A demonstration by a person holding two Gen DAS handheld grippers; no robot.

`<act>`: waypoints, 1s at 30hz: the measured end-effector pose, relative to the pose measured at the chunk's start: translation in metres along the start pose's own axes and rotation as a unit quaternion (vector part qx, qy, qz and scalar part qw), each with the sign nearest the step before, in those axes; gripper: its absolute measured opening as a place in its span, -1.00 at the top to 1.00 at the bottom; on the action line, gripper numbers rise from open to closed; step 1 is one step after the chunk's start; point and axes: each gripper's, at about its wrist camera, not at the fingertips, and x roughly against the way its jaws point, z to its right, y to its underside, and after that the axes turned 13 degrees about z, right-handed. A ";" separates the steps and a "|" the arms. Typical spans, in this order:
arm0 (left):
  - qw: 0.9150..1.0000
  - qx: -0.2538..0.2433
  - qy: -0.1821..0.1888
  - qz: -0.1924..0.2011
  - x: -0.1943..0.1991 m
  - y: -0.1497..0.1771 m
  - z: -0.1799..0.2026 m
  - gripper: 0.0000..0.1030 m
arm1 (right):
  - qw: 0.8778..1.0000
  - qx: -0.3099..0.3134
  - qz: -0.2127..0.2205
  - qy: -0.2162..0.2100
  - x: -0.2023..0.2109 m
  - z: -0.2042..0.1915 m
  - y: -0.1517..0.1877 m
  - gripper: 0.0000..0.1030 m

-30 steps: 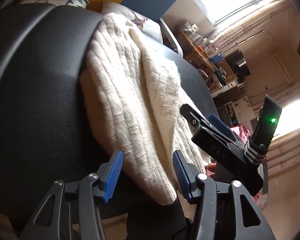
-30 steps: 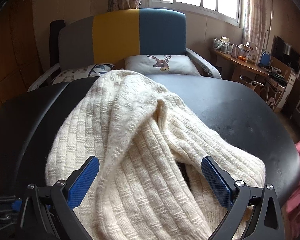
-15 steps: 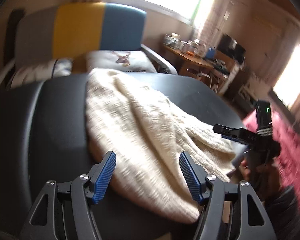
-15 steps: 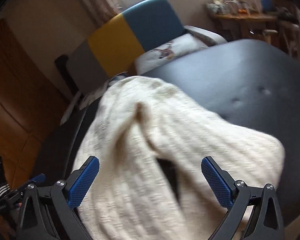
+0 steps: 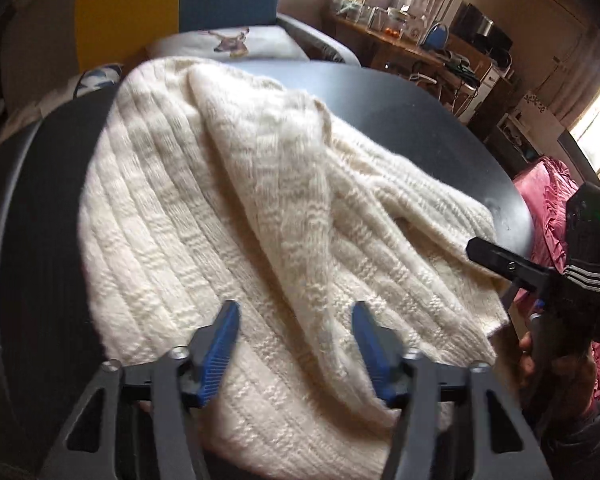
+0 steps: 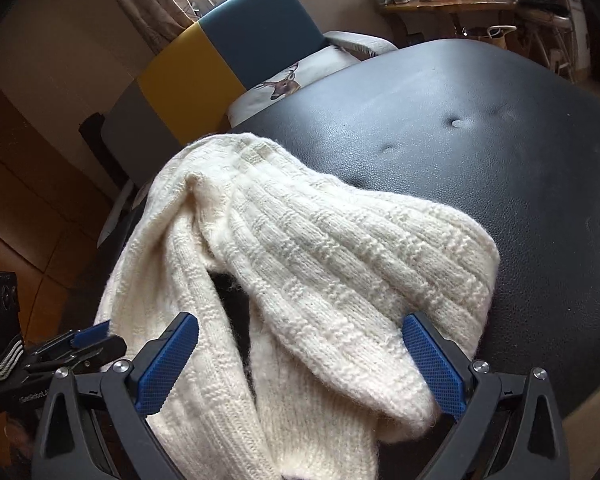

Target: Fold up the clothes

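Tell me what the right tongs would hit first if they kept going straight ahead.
Most likely the cream ribbed knit sweater lying on the black padded surface; it fills the view between the open right tongs.

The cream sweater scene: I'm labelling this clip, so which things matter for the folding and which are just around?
For the job:
- cream knit sweater
- black padded surface it lies on
- left hand-held gripper, jaws closing over the knit
- right hand-held gripper, open

Just around:
- deer-print cushion
- yellow and blue chair back
- cluttered wooden desk

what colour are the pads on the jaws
Blue, with a fine ribbed texture, on black frames; clearest in the right wrist view on the right gripper.
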 end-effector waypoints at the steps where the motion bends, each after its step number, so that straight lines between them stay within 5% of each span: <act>1: 1.000 0.007 0.001 -0.008 -0.006 0.002 -0.001 0.18 | 1.000 -0.001 0.003 0.000 0.000 0.001 0.001 -1.00; 12: 0.999 0.044 0.017 0.025 -0.005 0.019 -0.012 0.05 | 1.000 -0.018 0.015 -0.010 -0.001 0.007 0.004 -1.00; 13: 0.999 0.045 0.016 0.021 -0.005 0.018 -0.013 0.17 | 1.000 -0.013 0.013 -0.007 -0.002 0.006 0.004 -1.00; 15: 0.999 0.045 0.019 0.017 -0.001 0.014 -0.014 0.86 | 1.000 -0.005 0.009 -0.001 -0.004 0.003 0.005 -1.00; 23: 0.985 0.062 0.065 0.144 0.075 -0.014 -0.031 0.92 | 0.999 0.031 -0.002 0.012 -0.005 -0.003 0.008 -1.00; 28: 0.989 0.077 -0.001 0.128 0.070 -0.006 -0.084 0.92 | 1.000 -0.030 0.007 -0.003 0.002 0.009 0.001 -1.00; 30: 0.989 0.086 -0.038 0.114 0.064 0.010 -0.110 0.92 | 0.995 -0.086 0.047 -0.035 0.020 0.020 -0.003 -1.00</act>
